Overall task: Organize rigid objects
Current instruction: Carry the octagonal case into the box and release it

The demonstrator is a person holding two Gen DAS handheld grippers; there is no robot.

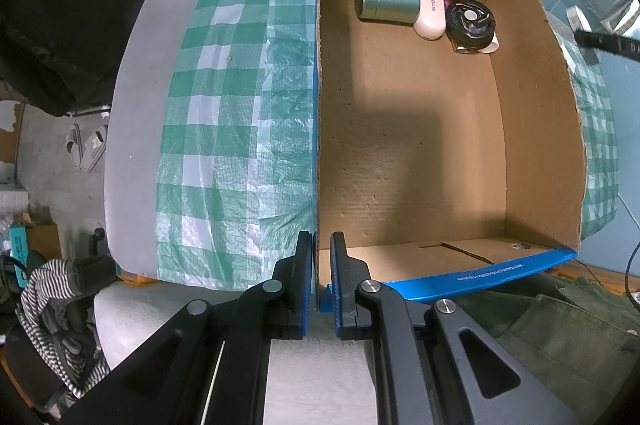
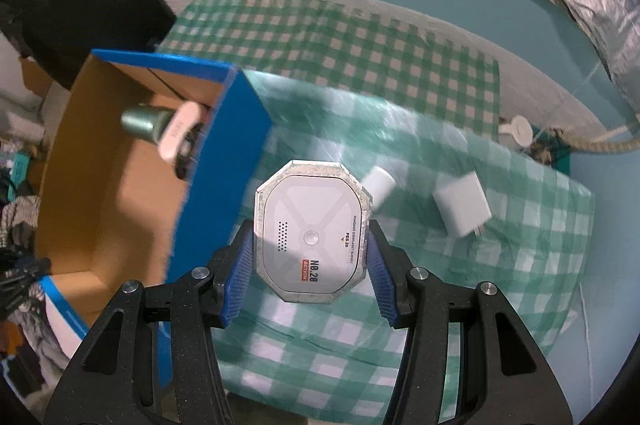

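Right gripper (image 2: 310, 257) level above tabletop (image 2: 520, 265), clamped on octagonal case (image 2: 312, 229); left gripper (image 1: 320, 265) pinching box (image 1: 400, 145) wall.

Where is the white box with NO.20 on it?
In the right wrist view, the right gripper holds the white box above the checked cloth, beside the cardboard box.

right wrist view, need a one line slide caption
Right gripper holds an octagonal white device over the checked cloth, beside the blue cardboard box.
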